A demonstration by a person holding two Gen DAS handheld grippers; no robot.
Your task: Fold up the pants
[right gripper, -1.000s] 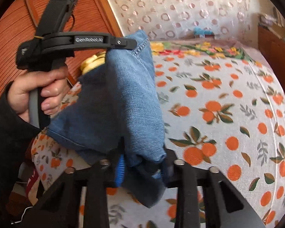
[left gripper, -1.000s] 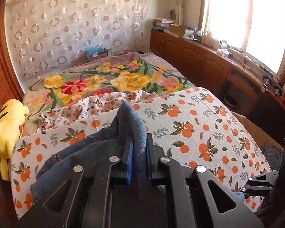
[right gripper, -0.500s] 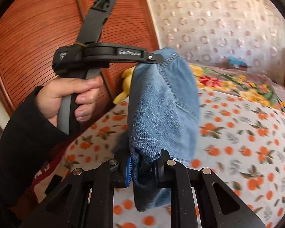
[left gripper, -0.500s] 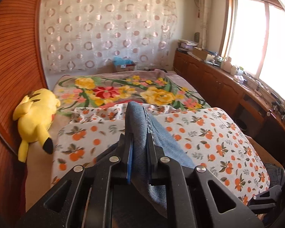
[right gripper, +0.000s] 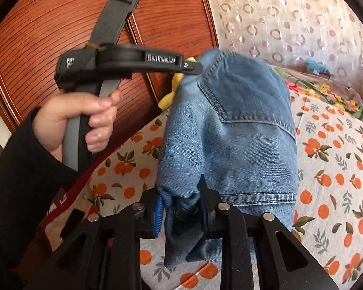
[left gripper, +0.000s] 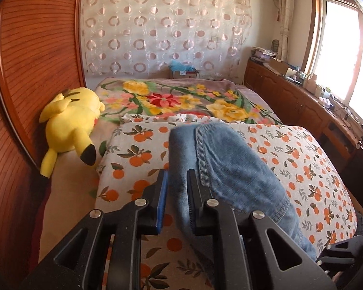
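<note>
Bedroom setup, with an orange-print sheet (left gripper: 302, 159) spread over the bed as the work surface. Starting closest in: the left gripper (left gripper: 176, 193) has its jaws clamped on a fold of the jeans (left gripper: 230, 169), denim squeezed between the blue pads and spilling off toward 4 o'clock. From the right wrist view, the right gripper (right gripper: 181, 205) is pinched on a bunched-up wad of the same jeans (right gripper: 230, 133) at about 6 o'clock, and you can see the back pocket facing the camera, so that's the seat end hanging between the two tools. The left hand (right gripper: 84, 118) sits at 9 o'clock squeezing its handle, gripper tip biting the fabric up near 12. Both views show the jeans lifted off the sheet, not lying flat. My read: this is the lift-and-carry part of a fold, not the final crease. Next move probably needs both grippers to lower together and lay the denim down flat on the sheet without letting it bunch, then let go. Further back at 10 o'clock in the left view there's a yellow plush (left gripper: 70, 120), then the floral blanket (left gripper: 181, 99), and the circle-pattern curtain (left gripper: 162, 29) at 12.
</note>
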